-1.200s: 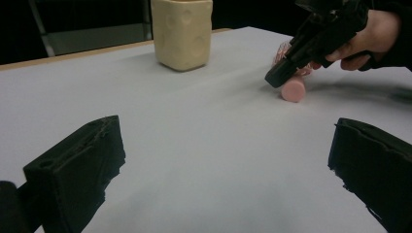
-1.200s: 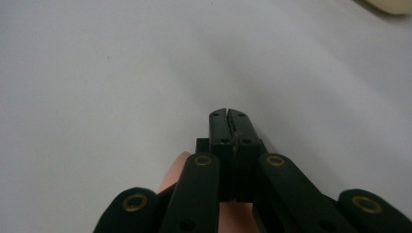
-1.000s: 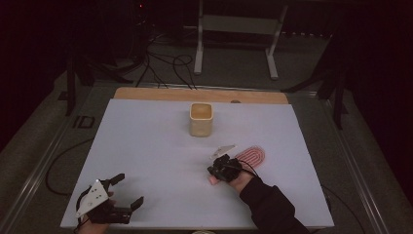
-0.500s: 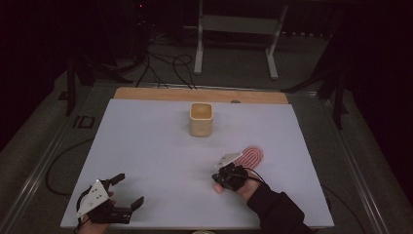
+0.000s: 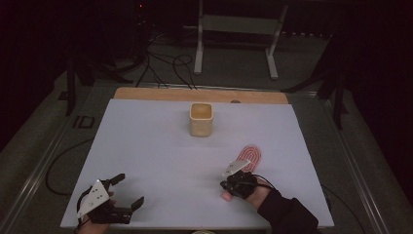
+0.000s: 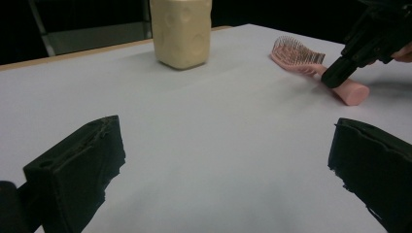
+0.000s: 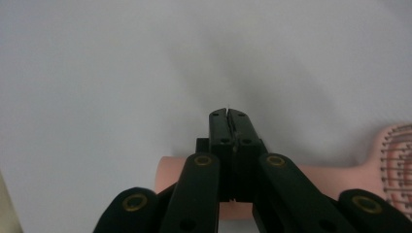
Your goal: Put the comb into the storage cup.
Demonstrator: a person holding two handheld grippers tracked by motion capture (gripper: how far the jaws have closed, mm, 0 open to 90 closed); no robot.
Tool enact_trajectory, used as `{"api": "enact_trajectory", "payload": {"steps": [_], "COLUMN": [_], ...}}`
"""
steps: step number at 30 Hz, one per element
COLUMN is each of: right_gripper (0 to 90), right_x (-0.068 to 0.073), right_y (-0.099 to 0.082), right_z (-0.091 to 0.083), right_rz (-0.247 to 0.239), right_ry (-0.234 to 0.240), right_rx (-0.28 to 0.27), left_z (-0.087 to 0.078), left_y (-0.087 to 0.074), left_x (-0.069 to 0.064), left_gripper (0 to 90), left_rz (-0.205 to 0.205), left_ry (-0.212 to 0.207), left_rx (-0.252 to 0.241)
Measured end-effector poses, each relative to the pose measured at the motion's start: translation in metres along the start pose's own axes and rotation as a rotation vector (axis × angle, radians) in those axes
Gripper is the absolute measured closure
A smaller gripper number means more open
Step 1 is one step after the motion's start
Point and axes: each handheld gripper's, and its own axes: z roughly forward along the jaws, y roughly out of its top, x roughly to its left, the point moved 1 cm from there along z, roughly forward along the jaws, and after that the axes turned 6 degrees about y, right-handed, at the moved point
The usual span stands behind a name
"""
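The pink hairbrush [image 5: 247,159] lies bristles-up on the white table [image 5: 146,146], toward its right near side, well apart from the cream cup [image 5: 201,119]. My right gripper [image 5: 233,184] rests over its handle, jaws pressed together. My left gripper [image 5: 127,192] sits at the near left edge, jaws spread wide and holding nothing.

A dim room surrounds the white tabletop [image 5: 146,146], whose far edge shows a wooden strip [image 5: 160,94]. Beyond, black cables [image 5: 165,63] trail over grey floor [image 5: 234,78] beside a metal stand [image 5: 236,29].
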Motion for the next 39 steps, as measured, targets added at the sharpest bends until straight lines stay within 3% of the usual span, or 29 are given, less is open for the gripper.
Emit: {"api": "enact_trajectory", "payload": {"steps": [15, 21, 28, 39], "right_gripper": [90.0, 90.0, 90.0, 90.0], "right_x": [0.002, -0.002, -0.009, -0.020], "right_y": [-0.025, -0.037, -0.054, -0.076], "right_z": [-0.016, -0.023, -0.038, -0.052], "right_rz": [0.013, 0.020, 0.057, 0.100], "right_ry": [0.006, -0.012, -0.010, -0.047], "right_rx": [0.030, 0.039, 0.039, 0.053], "left_z": [0.001, 0.000, 0.002, 0.002], "left_y": [0.000, 0.000, 0.000, 0.000], "left_x": [0.000, -0.001, -0.002, -0.002], "left_gripper": [0.4, 0.4, 0.4, 0.4], "left_rz": [-0.005, -0.002, 0.004, 0.006], "left_ry": [0.000, 0.000, -0.002, -0.001], "left_rx": [0.000, 0.000, 0.006, 0.006]}}
